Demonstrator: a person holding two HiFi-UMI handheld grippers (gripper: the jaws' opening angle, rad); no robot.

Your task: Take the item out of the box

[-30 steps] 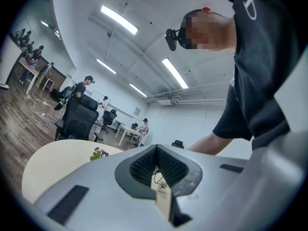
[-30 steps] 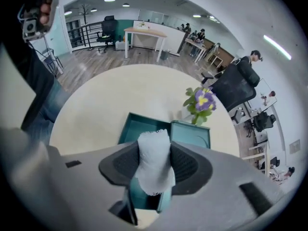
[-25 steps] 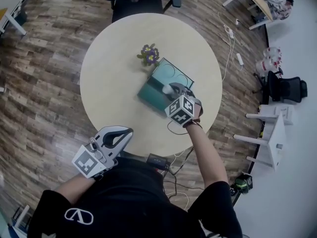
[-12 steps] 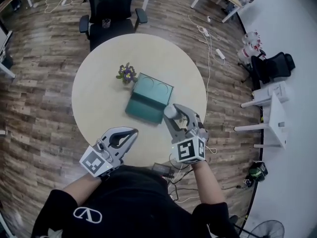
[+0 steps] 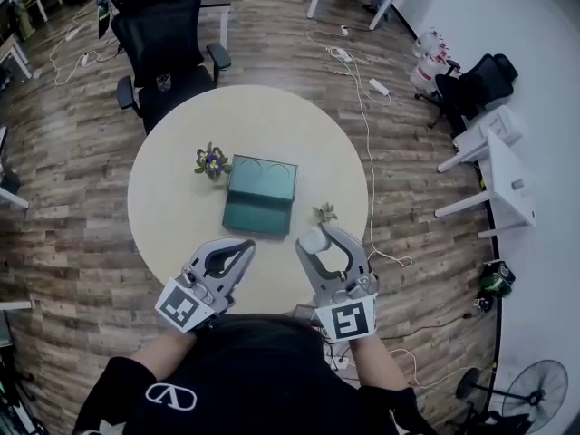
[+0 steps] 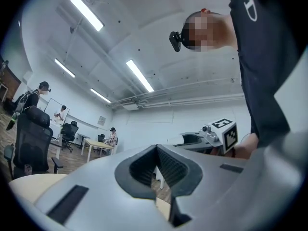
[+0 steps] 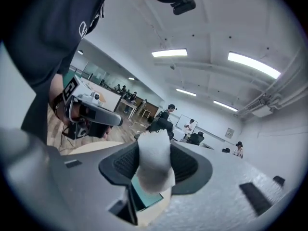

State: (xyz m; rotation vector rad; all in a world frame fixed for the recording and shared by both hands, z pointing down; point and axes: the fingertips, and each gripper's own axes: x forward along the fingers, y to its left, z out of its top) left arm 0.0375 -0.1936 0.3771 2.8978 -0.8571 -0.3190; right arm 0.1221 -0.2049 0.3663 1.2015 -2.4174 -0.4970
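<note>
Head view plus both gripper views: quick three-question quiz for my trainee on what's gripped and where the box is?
1. True or false: the right hand-held gripper grips a white cylindrical wrapped item.
2. The open teal box lies on: A the round beige table; B a metal shelf; C a kitchen sink.
3. Fill in: the left hand-held gripper holds ____.
Key: 1 true; 2 A; 3 nothing.

A round, cream-coloured table [image 5: 172, 208] is recorded standing on wood-plank flooring [image 5: 82, 243]. Laid on it are an open teal rectangular box [image 5: 261, 195], a small purple-flowered potted plant [image 5: 212, 161] just beside the box's corner, and a small pale sprig [image 5: 323, 212] near its opposite side.
</note>
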